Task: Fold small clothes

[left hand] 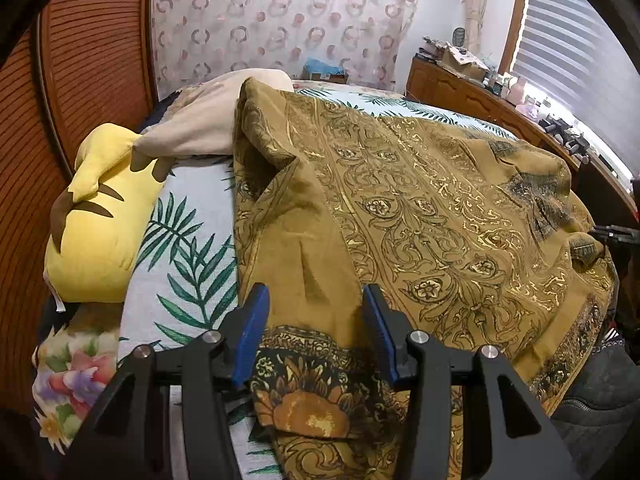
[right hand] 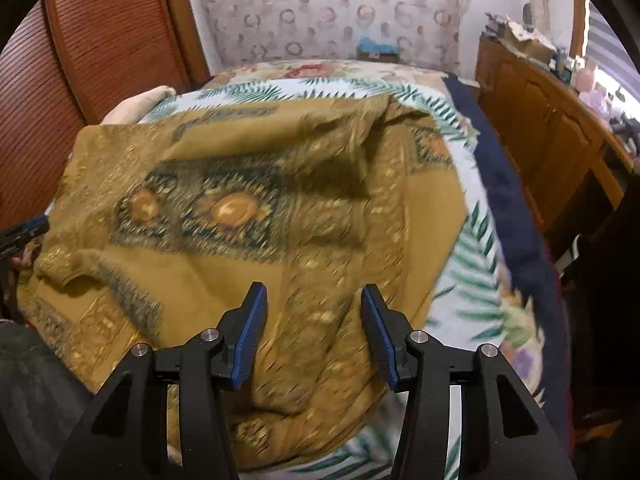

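Folding has barely begun, we judge: our mustard patterned garment (left hand: 420, 208) lies spread over the palm-leaf bedsheet (left hand: 188, 240), with one flap turned over on the left and the far corner rumpled. We hold the left gripper (left hand: 316, 312) and the right gripper (right hand: 314, 312) above the cloth, both with tongs spread and pinching nothing. Most folds remain.

Palm-leaf bed (left hand: 188, 208), mustard patterned garment (left hand: 440, 208), yellow plush (left hand: 100, 232)

Each gripper (left hand: 316, 334) (right hand: 314, 334) is black, with ribbed blue pads and silver screws.
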`<state>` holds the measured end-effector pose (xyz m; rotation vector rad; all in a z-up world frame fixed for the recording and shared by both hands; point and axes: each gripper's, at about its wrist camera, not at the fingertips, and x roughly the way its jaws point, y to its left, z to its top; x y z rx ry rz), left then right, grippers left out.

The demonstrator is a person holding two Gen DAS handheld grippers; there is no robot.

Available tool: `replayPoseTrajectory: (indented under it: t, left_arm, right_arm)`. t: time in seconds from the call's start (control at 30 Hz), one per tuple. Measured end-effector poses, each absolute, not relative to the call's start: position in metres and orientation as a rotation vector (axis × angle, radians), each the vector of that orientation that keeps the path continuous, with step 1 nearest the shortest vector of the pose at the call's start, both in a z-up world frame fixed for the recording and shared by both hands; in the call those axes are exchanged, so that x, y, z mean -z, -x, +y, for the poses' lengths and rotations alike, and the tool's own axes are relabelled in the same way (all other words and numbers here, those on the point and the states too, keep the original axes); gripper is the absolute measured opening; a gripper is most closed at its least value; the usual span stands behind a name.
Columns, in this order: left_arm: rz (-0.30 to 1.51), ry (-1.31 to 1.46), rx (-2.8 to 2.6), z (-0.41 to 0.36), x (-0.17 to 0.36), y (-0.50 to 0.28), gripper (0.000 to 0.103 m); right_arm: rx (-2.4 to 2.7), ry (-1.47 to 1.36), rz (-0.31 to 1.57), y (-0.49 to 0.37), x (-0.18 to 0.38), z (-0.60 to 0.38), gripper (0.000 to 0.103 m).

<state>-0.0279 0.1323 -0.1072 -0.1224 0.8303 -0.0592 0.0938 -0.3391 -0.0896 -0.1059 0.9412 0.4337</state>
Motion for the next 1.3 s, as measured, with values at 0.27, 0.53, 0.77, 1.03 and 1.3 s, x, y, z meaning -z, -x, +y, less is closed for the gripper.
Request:
replayPoseTrajectory:
  t: [0.27,0.53,0.77,1.03,1.3]
  left_arm:
    - [0.832,0.141,0.07,0.134,0.105,0.024,0.047]
    - [0.788,0.132,0.073,0.138,0.085,0.031,0.047]
    - [0.81,0.132,0.057,0.142,0.092,0.031,0.047]
    - [0.833,0.135,0.034,0.146,0.102,0.033,0.047]
    - [0.843,0.123,0.032,0.14,0.106,0.031,0.047]
  right_arm:
    - [-0.475,0.137,0.964,-0.078,0.097,-0.328,0.004]
    - [-0.481,0.194,0.904,-0.063,0.053,-0.348,0.0]
    - [-0.454,0.24,0.923,-0.059,0.051,-0.356,0.01]
    - [-0.441,0.229,0.856,-0.075,0.052,-0.337,0.043]
    - [-0.478,0.193,0.775,-0.09,0.057,-0.303,0.058]
